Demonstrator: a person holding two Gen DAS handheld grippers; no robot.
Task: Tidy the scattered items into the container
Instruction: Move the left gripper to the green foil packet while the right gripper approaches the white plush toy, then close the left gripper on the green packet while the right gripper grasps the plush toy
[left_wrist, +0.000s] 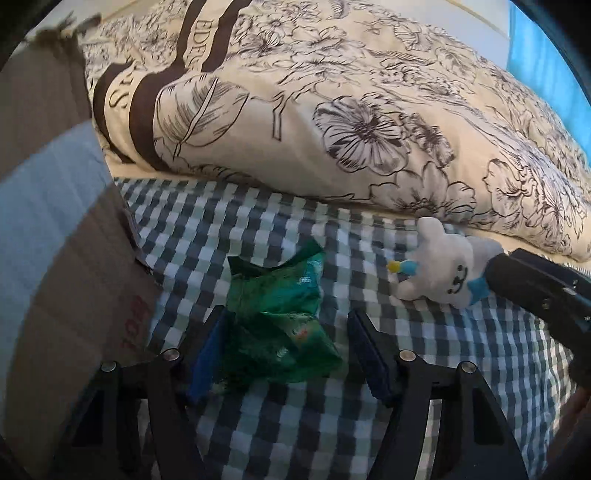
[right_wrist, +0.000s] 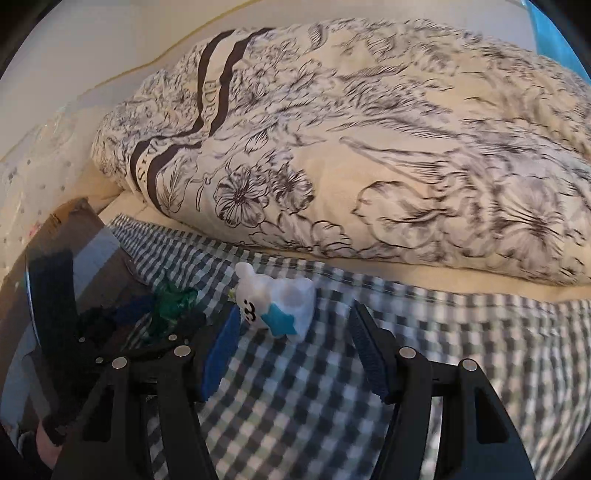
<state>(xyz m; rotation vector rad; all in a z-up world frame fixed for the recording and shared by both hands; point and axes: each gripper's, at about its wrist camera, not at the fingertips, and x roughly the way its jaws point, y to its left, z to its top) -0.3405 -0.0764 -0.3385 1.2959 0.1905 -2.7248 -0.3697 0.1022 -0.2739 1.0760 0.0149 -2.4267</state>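
Note:
A crumpled green wrapper (left_wrist: 280, 325) lies on the checked bedsheet between the fingers of my left gripper (left_wrist: 286, 350), which is open around it. A white plush toy (left_wrist: 443, 269) with a blue bow lies to the right. My right gripper (right_wrist: 295, 343) is open, its fingers to either side of the plush toy (right_wrist: 273, 306), which sits just past the tips. The right gripper also shows in the left wrist view (left_wrist: 546, 291), beside the toy. The cardboard box (left_wrist: 55, 280) stands at the left. In the right wrist view the left gripper (right_wrist: 147, 325) and wrapper (right_wrist: 173, 302) are at left.
A bundled floral duvet (left_wrist: 351, 122) lies across the back of the bed. The checked sheet (left_wrist: 424, 369) covers the bed in front. The box (right_wrist: 74, 236) stands at the left edge of the bed.

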